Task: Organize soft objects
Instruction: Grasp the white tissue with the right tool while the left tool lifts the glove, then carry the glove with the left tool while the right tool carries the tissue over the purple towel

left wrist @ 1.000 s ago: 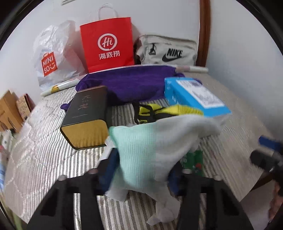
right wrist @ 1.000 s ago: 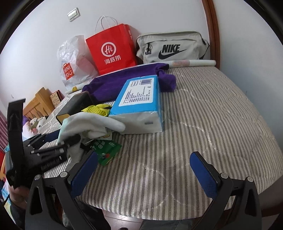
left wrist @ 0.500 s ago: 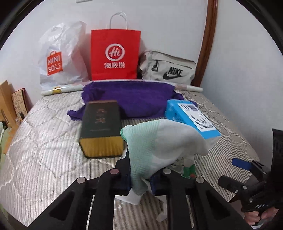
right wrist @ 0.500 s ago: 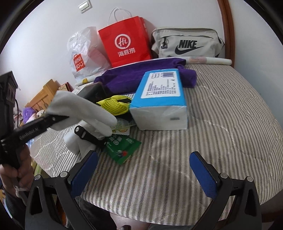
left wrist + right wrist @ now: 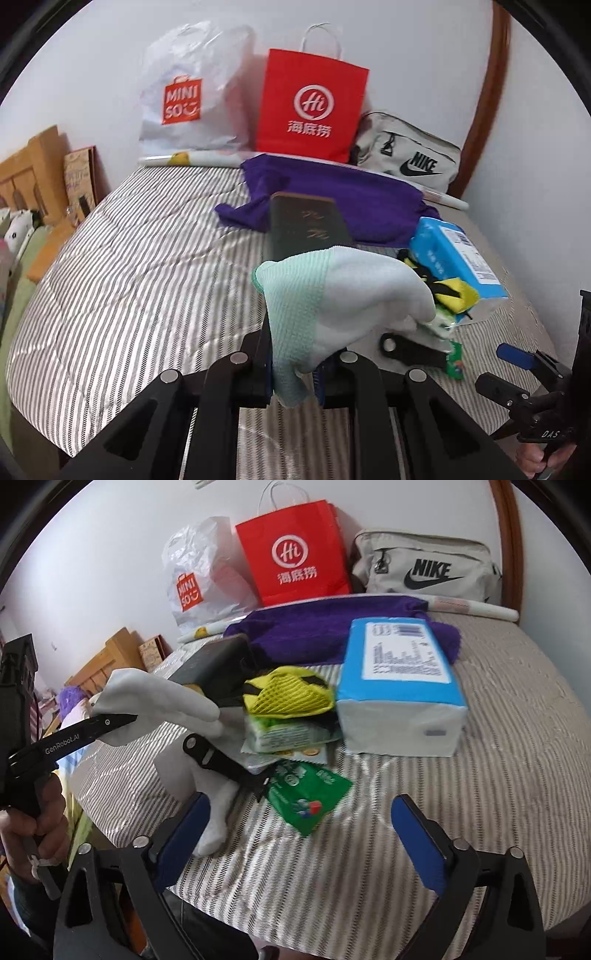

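My left gripper (image 5: 293,373) is shut on a white sock with a mint-green cuff (image 5: 343,299) and holds it above the striped bed; the sock also shows in the right wrist view (image 5: 159,698). My right gripper (image 5: 299,834) is open and empty near the bed's front edge. A yellow-and-black mesh glove (image 5: 288,696) lies beside a blue tissue pack (image 5: 400,686). A purple towel (image 5: 332,631) lies behind them. Another white sock (image 5: 210,805) lies flat near my right gripper's left finger.
A dark box with a gold end (image 5: 306,229) lies mid-bed. Green snack packets (image 5: 306,794) and a black tool (image 5: 221,760) lie by the glove. A red paper bag (image 5: 310,107), a Miniso plastic bag (image 5: 184,96) and a Nike bag (image 5: 410,158) stand against the wall.
My left gripper has closed on the sock, lifted it off the pile and drawn it back and left. My right gripper has moved slightly forward and stayed open.
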Demonstrator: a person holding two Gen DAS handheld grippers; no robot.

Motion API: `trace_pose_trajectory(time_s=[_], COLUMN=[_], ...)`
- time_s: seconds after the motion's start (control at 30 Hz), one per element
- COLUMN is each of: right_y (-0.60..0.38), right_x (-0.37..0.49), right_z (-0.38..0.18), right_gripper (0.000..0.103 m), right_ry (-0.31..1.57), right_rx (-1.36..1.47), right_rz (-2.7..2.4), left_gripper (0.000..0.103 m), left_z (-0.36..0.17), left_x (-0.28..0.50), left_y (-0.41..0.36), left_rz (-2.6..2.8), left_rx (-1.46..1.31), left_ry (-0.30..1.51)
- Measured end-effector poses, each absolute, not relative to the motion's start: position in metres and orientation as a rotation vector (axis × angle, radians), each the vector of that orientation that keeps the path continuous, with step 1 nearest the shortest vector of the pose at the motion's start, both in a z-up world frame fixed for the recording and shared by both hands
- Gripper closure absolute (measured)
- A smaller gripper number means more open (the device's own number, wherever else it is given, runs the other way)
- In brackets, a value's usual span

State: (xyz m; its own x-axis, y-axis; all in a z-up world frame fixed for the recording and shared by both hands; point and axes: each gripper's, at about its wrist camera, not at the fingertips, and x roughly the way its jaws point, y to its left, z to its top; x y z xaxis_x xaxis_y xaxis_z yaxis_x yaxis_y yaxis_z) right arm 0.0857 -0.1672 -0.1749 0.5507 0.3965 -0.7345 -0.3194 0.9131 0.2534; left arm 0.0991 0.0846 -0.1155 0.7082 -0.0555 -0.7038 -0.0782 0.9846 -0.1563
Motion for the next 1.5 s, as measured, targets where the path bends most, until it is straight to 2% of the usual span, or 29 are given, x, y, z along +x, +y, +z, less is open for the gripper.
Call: trace_pose_trajectory(time_s=[0.07,0.3,0.4,0.5,0.57,0.63,0.7,0.87,1.07,1.5], right_y=[-0.159,-0.122,-0.106,-0.097,-0.095,-0.095,-0.098,-0.12,-0.14,-0.205], right_x=[0.083,0.067,0.063,0.059,0.059,0.058,0.058,0.055,0.044,0.041], right_z=[-0.176,-0.185,-0.197,-0.201,-0.201,-0.203,-0.203,-0.196,-0.188,-0.188], right_gripper=[0.013,0.015,0.026,0.03,0.039,0.063,0.076,0.077,0.077,0.077], right_ry=[0.907,0.934,0.948,0.901,0.876,0.855,0.855,0.874,0.834,0.813], right_rx=[0.082,0.059,-0.011,-0.057,-0.066,-0.111,-0.137,-0.061,-0.119,-0.051], right_rz=[0.447,0.575,0.578,0.546,0.53,0.495,0.493,0.538,0.53,0.365], left_gripper=[0.088,0.088,0.088,0.088,0.088,0.088,0.088,0.088,0.088,0.088], left_z=[-0.121,-0.136,-0.141,-0.145,-0.148,-0.151,-0.153,-0.155,-0.155,-0.129], left_x=[0.1,0.103,0.103,0.104,0.106,0.106,0.105,0.106,0.104,0.088], left_y=[0.091,0.104,0.105,0.107,0.108,0.111,0.114,0.114,0.113,0.11], left_rz=[0.019,0.004,0.001,-0.012,-0.017,-0.013,-0.011,-0.021,-0.038,0.034], left_rx=[-0.193,-0.244,-0.239,-0.254,-0.267,-0.278,-0.294,-0.309,-0.329,-0.314], left_ry=[0.792,0.815,0.828,0.836,0.846,0.851,0.846,0.848,0.839,0.794])
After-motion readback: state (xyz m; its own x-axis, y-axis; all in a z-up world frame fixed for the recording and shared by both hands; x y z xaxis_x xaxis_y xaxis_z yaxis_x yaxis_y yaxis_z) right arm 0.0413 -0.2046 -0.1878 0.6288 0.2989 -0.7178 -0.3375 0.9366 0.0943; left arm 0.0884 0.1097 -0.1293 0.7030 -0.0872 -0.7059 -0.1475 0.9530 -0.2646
